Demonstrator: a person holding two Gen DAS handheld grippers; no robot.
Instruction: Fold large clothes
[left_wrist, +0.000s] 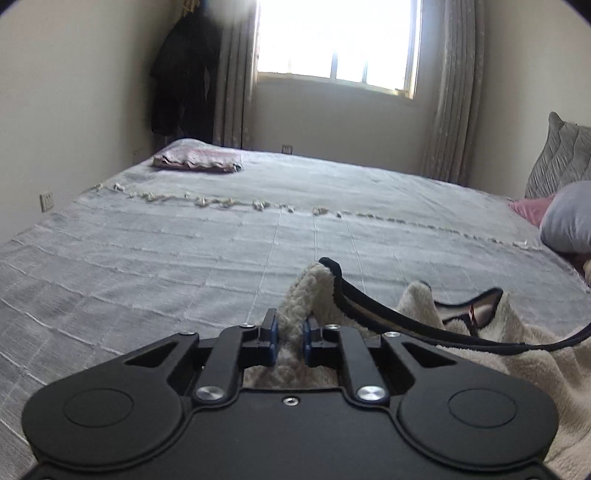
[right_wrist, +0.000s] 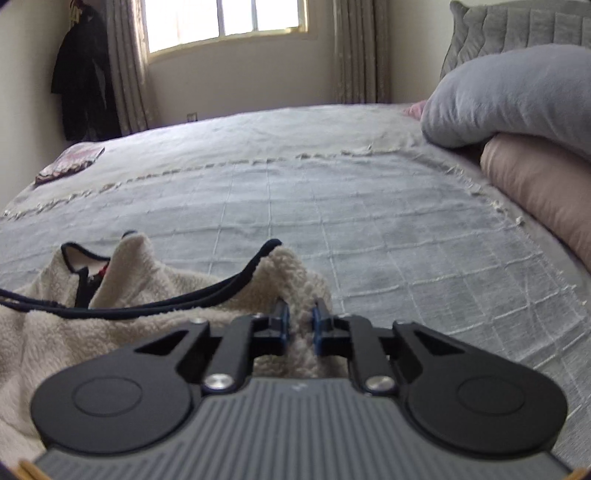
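I had both grippers, left (left_wrist: 290, 339) and right (right_wrist: 300, 328), clamped on the fleece jacket (right_wrist: 155, 288) near the pillows (right_wrist: 517, 96). It lay bunched; no fold was made yet.

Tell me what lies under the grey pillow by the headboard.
Under the grey pillow lies a pinkish-beige pillow, resting on the bedspread. How far it reaches beneath is covered.

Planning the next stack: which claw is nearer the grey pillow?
Right. The right claw grips fleece close beside the grey pillow; the left claw holds fleece farther away.
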